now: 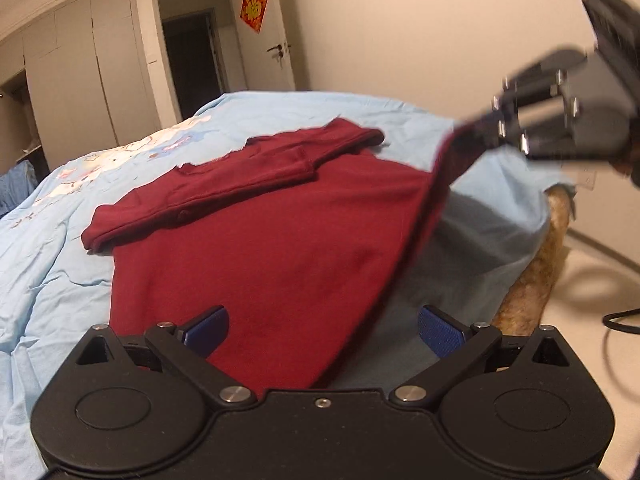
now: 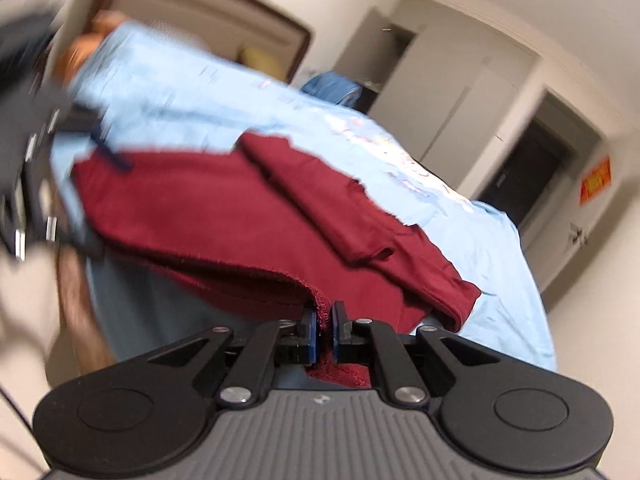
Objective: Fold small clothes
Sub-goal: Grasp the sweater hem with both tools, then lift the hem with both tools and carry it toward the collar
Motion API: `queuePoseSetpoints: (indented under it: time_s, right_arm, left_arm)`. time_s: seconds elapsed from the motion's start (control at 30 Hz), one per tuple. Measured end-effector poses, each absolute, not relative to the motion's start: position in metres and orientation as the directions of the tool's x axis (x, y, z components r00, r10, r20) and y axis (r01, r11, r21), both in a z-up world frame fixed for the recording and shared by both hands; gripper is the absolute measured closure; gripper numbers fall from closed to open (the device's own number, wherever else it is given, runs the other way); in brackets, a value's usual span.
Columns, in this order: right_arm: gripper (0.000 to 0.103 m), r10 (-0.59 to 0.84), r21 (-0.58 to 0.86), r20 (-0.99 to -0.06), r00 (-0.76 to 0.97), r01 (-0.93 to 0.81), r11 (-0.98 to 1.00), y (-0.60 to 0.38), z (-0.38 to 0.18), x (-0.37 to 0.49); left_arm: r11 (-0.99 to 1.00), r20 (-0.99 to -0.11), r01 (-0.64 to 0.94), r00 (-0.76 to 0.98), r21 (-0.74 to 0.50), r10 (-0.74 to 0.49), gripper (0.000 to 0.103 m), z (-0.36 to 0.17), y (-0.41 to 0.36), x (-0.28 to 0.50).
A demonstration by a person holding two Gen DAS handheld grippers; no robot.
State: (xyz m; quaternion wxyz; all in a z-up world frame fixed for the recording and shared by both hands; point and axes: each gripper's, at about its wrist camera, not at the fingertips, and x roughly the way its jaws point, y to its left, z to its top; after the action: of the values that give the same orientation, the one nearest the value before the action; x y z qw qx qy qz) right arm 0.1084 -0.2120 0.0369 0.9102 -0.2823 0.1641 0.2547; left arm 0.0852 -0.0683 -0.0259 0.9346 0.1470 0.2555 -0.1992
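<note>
A: Quick pass. Your right tool (image 2: pixel 325 326) is clamped tight, blue pads (image 2: pixel 307 330) pressed onto the frayed hem corner of the maroon garment (image 2: pixel 208 208). A bit of fabric pokes out behind the pads.

B: And my left tool (image 1: pixel 322 330)?

A: Spread wide, pads (image 1: pixel 438 330) well apart, gripping nothing. The garment's near part lies between and under the pads in the left wrist view; contact I can't tell.

B: Where's the garment sitting?

A: On the bed, over the light blue sheet (image 1: pixel 48 264), toward the bed's edge nearest your left tool. The main body lies flat. A sleeve (image 1: pixel 240 176) is folded across the top part, lying along the body. The side edge your right tool has is lifted off the sheet, stretched taut in a line from the near corner up to the tool, with a shadow on the sheet under it.

B: Right tool visible from the left wrist?

A: Yes, upper right, blurred, pads (image 1: pixel 474 132) pinched on the raised maroon edge. The left tool shows at the far left of the right wrist view, also blurred.

B: Background?

A: White wardrobe doors (image 1: pixel 100 72), a dark open doorway (image 1: pixel 192 64), a red and gold square decoration (image 1: pixel 254 7) on the door. The sheet has a cartoon print (image 1: pixel 120 160) near the far side. A brown mattress side (image 1: pixel 536 272) shows below the sheet at the bed's right edge.
</note>
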Motion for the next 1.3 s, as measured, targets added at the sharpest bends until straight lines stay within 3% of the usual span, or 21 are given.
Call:
queuePoseSetpoints:
  time_s: [0.13, 0.17, 0.23, 0.3, 0.53, 0.6, 0.7, 1.03, 1.3]
  right_arm:
    - [0.095, 0.401, -0.302, -0.424, 0.812, -0.544, 0.783, -0.224, 0.06, 0.125]
    - [0.095, 0.406, -0.279, -0.419, 0.812, -0.54, 0.794, -0.227, 0.063, 0.128]
    - [0.095, 0.411, -0.248, -0.408, 0.815, -0.533, 0.809, -0.232, 0.069, 0.133]
    - [0.095, 0.404, -0.246, -0.398, 0.824, -0.52, 0.818, -0.234, 0.072, 0.135]
    - [0.095, 0.376, -0.237, -0.364, 0.852, -0.476, 0.847, -0.241, 0.073, 0.13]
    - [0.095, 0.366, -0.238, -0.352, 0.861, -0.461, 0.855, -0.242, 0.071, 0.124]
    - [0.095, 0.348, -0.254, -0.316, 0.883, -0.432, 0.865, -0.241, 0.068, 0.113]
    - [0.096, 0.252, -0.268, -0.06, 0.966, -0.259, 0.928, -0.253, 0.089, 0.066]
    - [0.096, 0.219, -0.269, 0.074, 0.973, -0.192, 0.944, -0.259, 0.116, 0.032]
  left_arm:
    - [0.885, -0.551, 0.416, 0.798, 0.21, -0.244, 0.011, -0.032, -0.072, 0.093]
    - [0.886, -0.549, 0.399, 0.807, 0.234, -0.218, 0.017, -0.034, -0.071, 0.094]
    - [0.884, -0.554, 0.372, 0.816, 0.283, -0.166, 0.034, -0.038, -0.069, 0.097]
    - [0.881, -0.561, 0.353, 0.818, 0.316, -0.126, 0.066, -0.042, -0.062, 0.099]
    - [0.873, -0.518, 0.23, 0.855, 0.43, 0.03, 0.077, -0.045, -0.025, 0.09]
    - [0.886, -0.509, 0.21, 0.86, 0.414, 0.034, 0.095, -0.04, -0.014, 0.087]
    - [0.911, -0.454, 0.188, 0.891, 0.368, -0.001, 0.098, -0.025, -0.002, 0.079]
    - [0.958, -0.179, 0.155, 0.977, 0.242, -0.113, 0.099, 0.052, 0.003, 0.04]
    - [0.962, -0.113, 0.201, 0.977, 0.182, -0.183, 0.099, 0.109, 0.001, 0.016]
